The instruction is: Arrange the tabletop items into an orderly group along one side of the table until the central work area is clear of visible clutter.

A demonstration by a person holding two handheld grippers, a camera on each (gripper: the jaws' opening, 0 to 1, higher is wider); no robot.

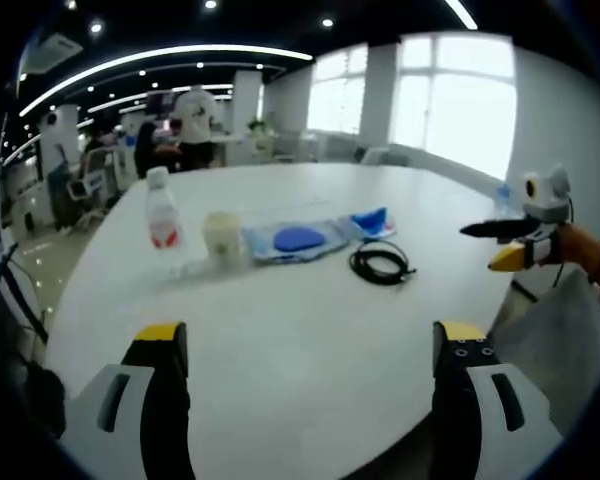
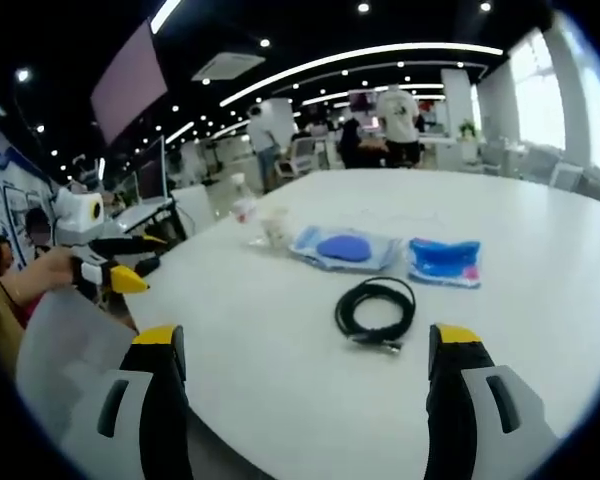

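Observation:
Several items lie on a white oval table (image 1: 280, 300). A clear water bottle (image 1: 161, 215) with a red label stands beside a paper cup (image 1: 223, 237). Right of them lie a clear bag with a blue pad (image 1: 298, 240), a blue packet (image 1: 373, 221) and a coiled black cable (image 1: 381, 264). My left gripper (image 1: 310, 335) hovers open over the near table edge, holding nothing. My right gripper (image 1: 480, 248) hangs open at the table's right side. In the right gripper view the cable (image 2: 375, 310) lies closest to my open right gripper (image 2: 308, 340), then the packet (image 2: 444, 262), bag (image 2: 344, 248), cup (image 2: 274, 228) and bottle (image 2: 244, 208). The left gripper (image 2: 150, 272) shows at the left.
A grey chair back (image 1: 550, 340) stands at the table edge between the grippers, also in the right gripper view (image 2: 65, 340). People (image 1: 195, 125) stand and sit at desks beyond the table's far end. Bright windows (image 1: 450, 100) line the right wall.

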